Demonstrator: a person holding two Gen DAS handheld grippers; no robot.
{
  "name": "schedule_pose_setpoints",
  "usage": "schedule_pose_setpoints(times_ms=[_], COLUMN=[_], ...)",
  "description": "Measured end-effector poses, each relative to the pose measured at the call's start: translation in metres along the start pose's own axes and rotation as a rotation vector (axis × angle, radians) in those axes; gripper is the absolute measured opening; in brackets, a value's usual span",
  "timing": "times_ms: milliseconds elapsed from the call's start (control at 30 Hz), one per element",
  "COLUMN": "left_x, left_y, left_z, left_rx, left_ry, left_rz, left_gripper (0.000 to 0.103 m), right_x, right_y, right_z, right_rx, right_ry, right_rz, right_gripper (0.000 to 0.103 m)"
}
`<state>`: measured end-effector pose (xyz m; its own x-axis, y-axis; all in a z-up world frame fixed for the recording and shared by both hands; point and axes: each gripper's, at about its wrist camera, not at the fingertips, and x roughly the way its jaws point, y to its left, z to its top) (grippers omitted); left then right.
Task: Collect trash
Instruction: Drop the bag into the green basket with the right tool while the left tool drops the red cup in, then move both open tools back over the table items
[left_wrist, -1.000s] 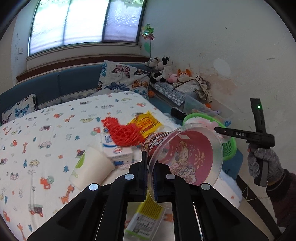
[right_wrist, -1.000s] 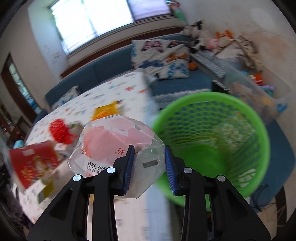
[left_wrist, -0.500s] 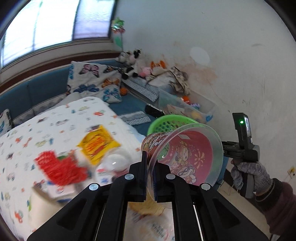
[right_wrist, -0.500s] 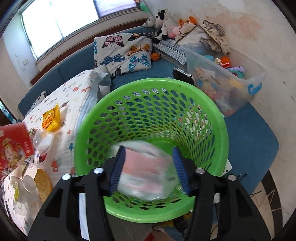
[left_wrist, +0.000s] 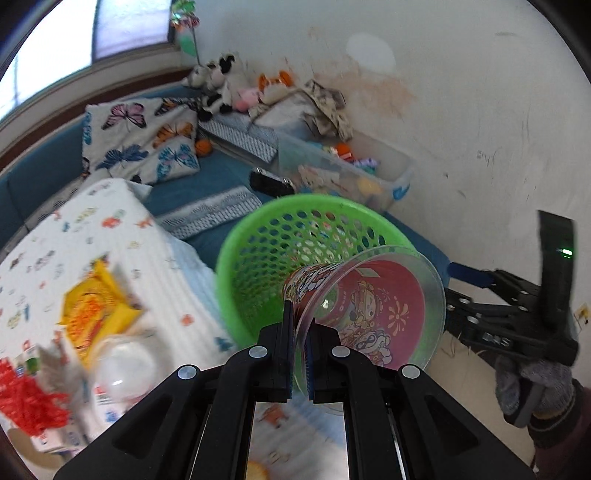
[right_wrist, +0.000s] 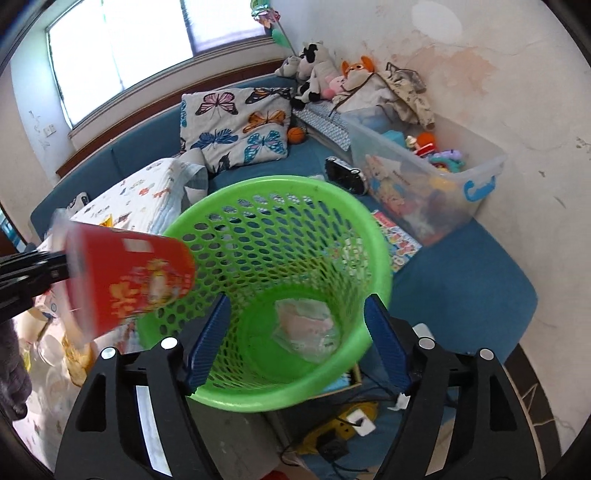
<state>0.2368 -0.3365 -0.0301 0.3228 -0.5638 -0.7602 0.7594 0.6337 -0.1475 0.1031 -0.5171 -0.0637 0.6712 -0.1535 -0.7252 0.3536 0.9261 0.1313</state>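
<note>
While the left gripper (left_wrist: 300, 345) is clamping the rim of the red cup (left_wrist: 373, 314), the cup is lying on its side, its long axis running from the jaws out toward the green basket (left_wrist: 255, 266). From the left wrist view its open mouth is facing back at the camera and its base is pointing out over the basket's near rim. In the right wrist view the cup (right_wrist: 129, 280) is hanging blurred at the basket's (right_wrist: 373, 236) left rim, partly over the opening, so I judge a short push rightward and a release would drop it in. Left of the basket, on the bed's near edge, a yellow packet (left_wrist: 96, 314), a clear dome lid (left_wrist: 123, 367) and red netting (left_wrist: 26, 402) are waiting, all nearer the left gripper than the right.

Over the basket's near rim the right gripper (right_wrist: 297, 341) is standing wide open with nothing between its blue pads (right_wrist: 208, 339). Directly below it, a clear bag (right_wrist: 306, 326) with pink contents is lying on the basket floor. The left gripper is the one carrying the load and is nearer the drop.
</note>
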Motion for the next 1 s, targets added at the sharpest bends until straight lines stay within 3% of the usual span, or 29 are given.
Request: schedule_pose_setpoints(times_ms=[200,300,500,867,1000], left_x=[0.039,0.051,0.057,0.002,-0.028], left_y=[-0.018,-0.023,-0.032,-0.021,-0.012], left_z=[0.011,0.016,0.014,-0.001,-0.013], left_rx=[0.022,0.002,-0.005,-0.024,-0.038], left_ry=[0.071,0.097,0.110,0.014,-0.034], left_rz=[0.014,-0.015,-0.052,-0.034,-0.008], left_gripper=[0.005,0.006,0.016,0.039,0.041], right_x=[-0.007,-0.008,-0.013,-0.023,-0.030], right_y=[-0.018,-0.027,-0.035,-0.004,0.014], right_z=[-0.011,-0.017,-0.025,-0.035,-0.038], right_rx=[0.020,0.034,0.048,0.002,-0.031], right_ry=[-0.009,-0.003,0.002,0.009,0.003], right_rz=[-0.030,-0.044,-0.041,0.020,0.042], right_gripper=[0.075,0.075,0.075,0.075,0.078])
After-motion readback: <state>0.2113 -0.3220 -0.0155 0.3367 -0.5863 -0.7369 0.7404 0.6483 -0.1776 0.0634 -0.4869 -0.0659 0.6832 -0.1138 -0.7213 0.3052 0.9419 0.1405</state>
